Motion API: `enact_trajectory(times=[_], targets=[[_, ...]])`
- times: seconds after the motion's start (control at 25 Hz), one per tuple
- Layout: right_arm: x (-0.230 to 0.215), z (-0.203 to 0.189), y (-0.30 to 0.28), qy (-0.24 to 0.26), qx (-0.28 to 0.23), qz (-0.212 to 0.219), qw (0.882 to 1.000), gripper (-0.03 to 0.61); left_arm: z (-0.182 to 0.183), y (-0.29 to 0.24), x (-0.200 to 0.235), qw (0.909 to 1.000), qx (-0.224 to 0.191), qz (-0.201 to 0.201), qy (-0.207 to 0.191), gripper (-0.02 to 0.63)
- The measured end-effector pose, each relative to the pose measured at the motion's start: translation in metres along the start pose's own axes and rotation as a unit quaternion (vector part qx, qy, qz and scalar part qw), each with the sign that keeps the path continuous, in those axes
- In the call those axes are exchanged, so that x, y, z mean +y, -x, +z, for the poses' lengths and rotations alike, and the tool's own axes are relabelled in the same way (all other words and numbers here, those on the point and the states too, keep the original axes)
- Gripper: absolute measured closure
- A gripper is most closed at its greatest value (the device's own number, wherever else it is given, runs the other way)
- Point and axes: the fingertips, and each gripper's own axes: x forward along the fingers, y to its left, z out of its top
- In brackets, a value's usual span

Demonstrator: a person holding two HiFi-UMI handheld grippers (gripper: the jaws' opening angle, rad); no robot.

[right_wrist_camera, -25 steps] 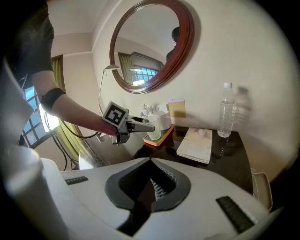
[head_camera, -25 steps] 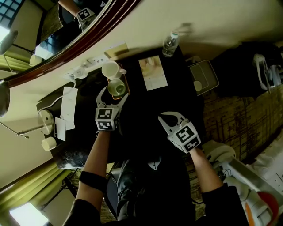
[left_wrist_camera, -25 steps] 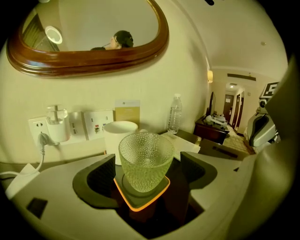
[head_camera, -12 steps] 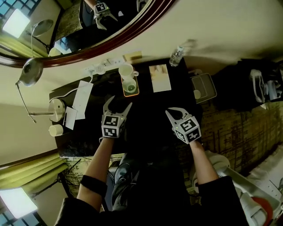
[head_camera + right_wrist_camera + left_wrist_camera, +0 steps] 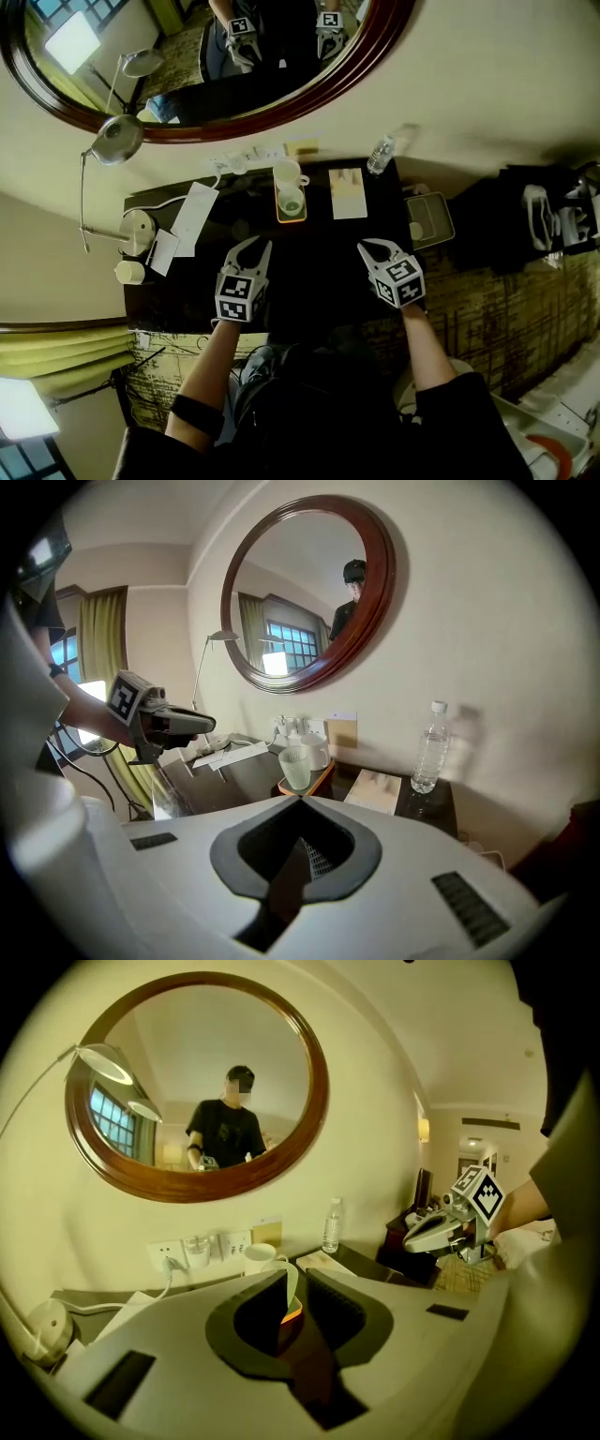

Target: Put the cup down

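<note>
The pale green glass cup (image 5: pixel 292 200) stands upright on an orange tray (image 5: pixel 280 215) at the back of the dark table (image 5: pixel 319 272), next to a white mug (image 5: pixel 286 172). My left gripper (image 5: pixel 251 246) hovers nearer me, well clear of the cup. Its jaws are closing and only a narrow gap remains, with nothing between them. Through that gap in the left gripper view (image 5: pixel 295 1283) a sliver of the cup (image 5: pixel 292 1282) shows far off. My right gripper (image 5: pixel 373 247) is shut and empty, to the right. The right gripper view (image 5: pixel 300 799) shows the cup (image 5: pixel 295 767) ahead on the tray.
A water bottle (image 5: pixel 379 156) and a booklet (image 5: pixel 348 192) sit at the table's back right. Papers (image 5: pixel 192 217), a desk lamp (image 5: pixel 131 230) and wall sockets (image 5: pixel 234 161) are on the left. A round mirror (image 5: pixel 187 112) hangs above. A low stand (image 5: pixel 429 220) adjoins the right edge.
My left gripper, which stood open around the green cup on the tray, has drawn back toward me and its jaws have narrowed. The cup stays on the tray. The right gripper stays shut.
</note>
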Motion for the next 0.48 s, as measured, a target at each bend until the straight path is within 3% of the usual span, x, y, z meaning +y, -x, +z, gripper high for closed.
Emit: enact_trajectory(times=[0.12, 0.48], targets=[[0.001, 0.008, -0.002, 0.006, -0.008, 0.003, 1.000, 0.566, -0.006, 0.014, 0.008, 0.9998, -0.003, 0.017, 0.012, 0.611], [0.029, 0.026, 0.003, 0.010, -0.022, 0.024, 0.999, 0.566, -0.010, 0.048, -0.003, 0.9991, -0.001, 0.013, 0.042, 0.614]])
